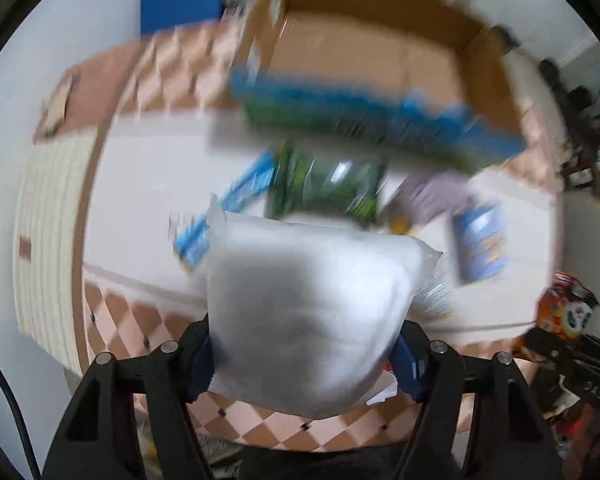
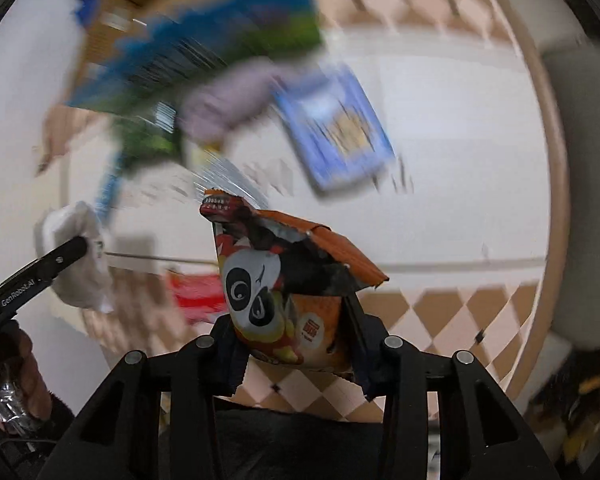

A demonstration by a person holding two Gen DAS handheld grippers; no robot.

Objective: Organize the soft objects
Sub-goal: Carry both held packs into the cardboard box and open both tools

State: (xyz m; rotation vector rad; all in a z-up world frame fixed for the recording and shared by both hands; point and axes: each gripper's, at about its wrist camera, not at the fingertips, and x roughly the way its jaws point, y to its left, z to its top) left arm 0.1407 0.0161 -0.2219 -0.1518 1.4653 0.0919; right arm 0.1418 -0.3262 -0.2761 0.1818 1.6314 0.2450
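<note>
My left gripper (image 1: 304, 364) is shut on a soft white plastic-wrapped pack (image 1: 308, 312) and holds it above the round table; it also shows at the left of the right wrist view (image 2: 76, 256). My right gripper (image 2: 296, 344) is shut on an orange snack bag with a panda face (image 2: 284, 284), seen at the right edge of the left wrist view (image 1: 568, 312). An open cardboard box (image 1: 380, 60) with blue and green printing stands at the far side. Both views are motion-blurred.
On the table's white cloth (image 1: 148, 184) lie a green packet (image 1: 328, 184), a long blue packet (image 1: 228, 208), a blue square packet (image 2: 336, 132), a purple soft item (image 2: 224, 108) and a red packet (image 2: 196, 292). The table edge (image 2: 552, 160) curves at the right.
</note>
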